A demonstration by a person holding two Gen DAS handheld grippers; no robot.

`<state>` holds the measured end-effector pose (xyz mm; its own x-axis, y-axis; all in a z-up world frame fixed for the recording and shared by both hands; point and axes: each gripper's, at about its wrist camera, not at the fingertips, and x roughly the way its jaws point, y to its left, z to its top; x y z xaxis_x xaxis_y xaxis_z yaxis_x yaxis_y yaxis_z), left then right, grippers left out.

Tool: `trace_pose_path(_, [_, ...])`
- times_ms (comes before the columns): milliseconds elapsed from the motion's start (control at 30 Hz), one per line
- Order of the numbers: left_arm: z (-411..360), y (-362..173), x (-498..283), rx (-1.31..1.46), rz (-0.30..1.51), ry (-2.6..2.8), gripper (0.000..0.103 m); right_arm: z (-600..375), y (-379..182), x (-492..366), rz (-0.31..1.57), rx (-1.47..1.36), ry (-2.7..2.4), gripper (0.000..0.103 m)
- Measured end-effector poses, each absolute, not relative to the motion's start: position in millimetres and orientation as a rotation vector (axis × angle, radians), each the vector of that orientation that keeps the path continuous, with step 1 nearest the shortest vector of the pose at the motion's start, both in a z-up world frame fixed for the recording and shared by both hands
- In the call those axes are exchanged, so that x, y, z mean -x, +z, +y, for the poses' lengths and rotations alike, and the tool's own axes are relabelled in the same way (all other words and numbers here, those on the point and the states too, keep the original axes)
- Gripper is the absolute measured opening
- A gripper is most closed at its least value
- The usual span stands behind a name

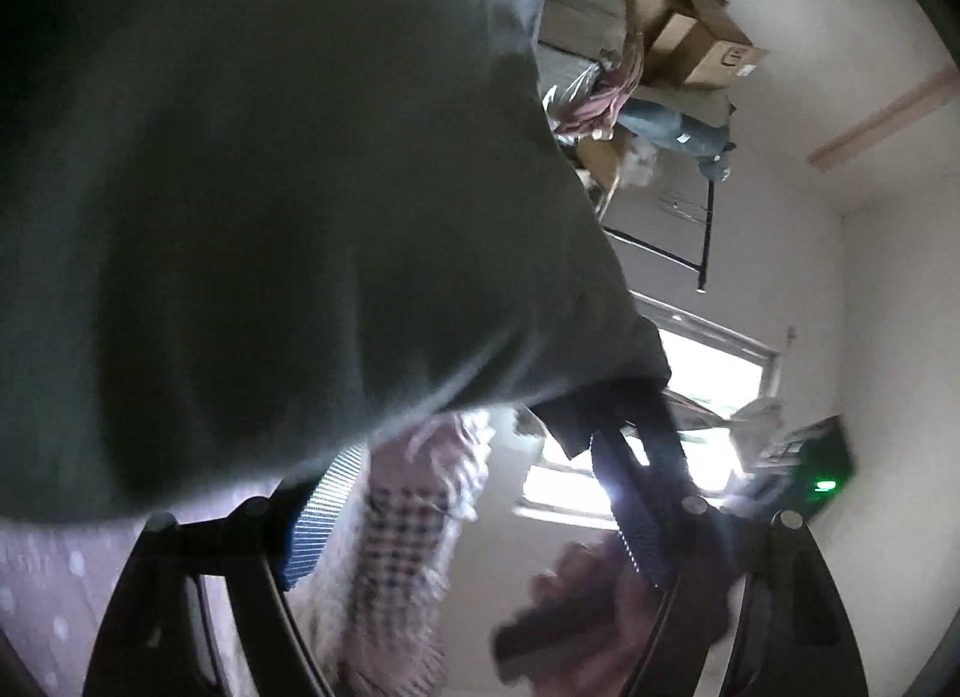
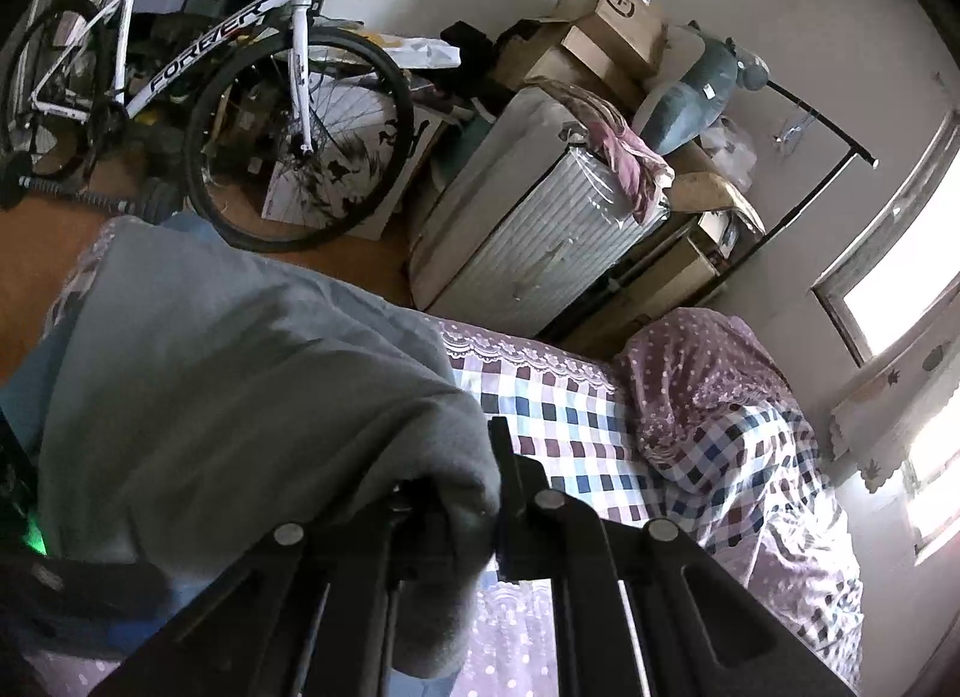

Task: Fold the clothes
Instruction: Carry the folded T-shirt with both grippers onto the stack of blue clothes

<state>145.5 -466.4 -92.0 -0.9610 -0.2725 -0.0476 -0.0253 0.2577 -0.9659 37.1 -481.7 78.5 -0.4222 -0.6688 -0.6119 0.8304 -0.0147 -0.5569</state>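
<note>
A: In the left wrist view, what do you make out?

B: A grey garment [image 1: 270, 187] fills most of it, hanging right in front of the camera. The left gripper [image 1: 480, 523] stands wide, its blue-ribbed finger [image 1: 312, 523] just under the cloth's lower edge; nothing is pinched between the jaws, so it is released. Beyond the garment's hem I see the other gripper's dark finger and, blurred, a hand [image 1: 606, 613] below it.

A: And the right wrist view?

B: There the right gripper [image 2: 498, 493] is clenched on a bunched edge of the same grey garment [image 2: 240, 385], which drapes away from the jaws down to the left. The checked bedspread [image 2: 588, 415] lies just beyond the garment, with a polka-dot pillow [image 2: 708, 373] further off and a bicycle [image 2: 240, 67] on the floor past the garment's far end.

A: How far along is the folding?

B: Early, I'd judge. The garment is lifted and loose, with no flat, neat fold visible. The open left gripper probably needs a second edge before any fold can be laid on the bedspread.
</note>
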Motion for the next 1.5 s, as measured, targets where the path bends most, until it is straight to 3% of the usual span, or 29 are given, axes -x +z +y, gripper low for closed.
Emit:
trace_pose_path(133, [-472.2, -94.3, -166.8, 0.277, 2.160, -1.759, 0.082, -477.8, 76.6, -34.7, 1.091, -0.210, -1.691, 0.007])
trace_pose_path(367, [-461.9, -85.6, -235.5, 0.342, 2.029, -1.835, 0.082, -468.6, 71.3, -23.4, 1.072, -0.227, -1.701, 0.007])
trace_pose_path(700, [-469.2, -85.0, -267.6, 0.297, 2.068, -1.783, 0.078, -461.6, 59.2, -21.2, 1.043, -0.246, -1.704, 0.007])
trace_pose_path(733, [-468.0, -83.6, -270.4, 0.278, 2.062, -1.773, 0.076, -461.2, 59.0, -21.1, 1.043, -0.246, -1.703, 0.007])
trace_pose_path(767, [-468.0, -82.4, -271.6, 0.243, 2.055, -1.758, 0.067, -460.7, 58.9, -21.0, 1.042, -0.246, -1.702, 0.007])
trace_pose_path(800, [-468.0, -81.2, -272.9, 0.207, 2.048, -1.744, 0.048, -460.4, 58.8, -20.9, 1.040, -0.246, -1.702, 0.007])
trace_pose_path(833, [-468.4, -79.4, -274.7, 0.179, 2.039, -1.734, 0.037, -460.1, 58.8, -20.9, 1.039, -0.246, -1.702, 0.007])
trace_pose_path(900, [-470.7, -73.8, -280.0, 0.149, 2.017, -1.731, 0.019, -458.9, 59.0, -20.8, 1.035, -0.246, -1.700, 0.007])
trace_pose_path(933, [-473.0, -69.2, -282.7, 0.138, 2.002, -1.736, 0.016, -458.1, 59.2, -21.0, 1.033, -0.245, -1.697, 0.007])
trace_pose_path(1500, [-651.1, 101.5, -300.4, 0.154, 1.711, -2.100, 0.010, -521.6, 112.4, -38.9, 1.099, -0.008, -1.795, 0.007])
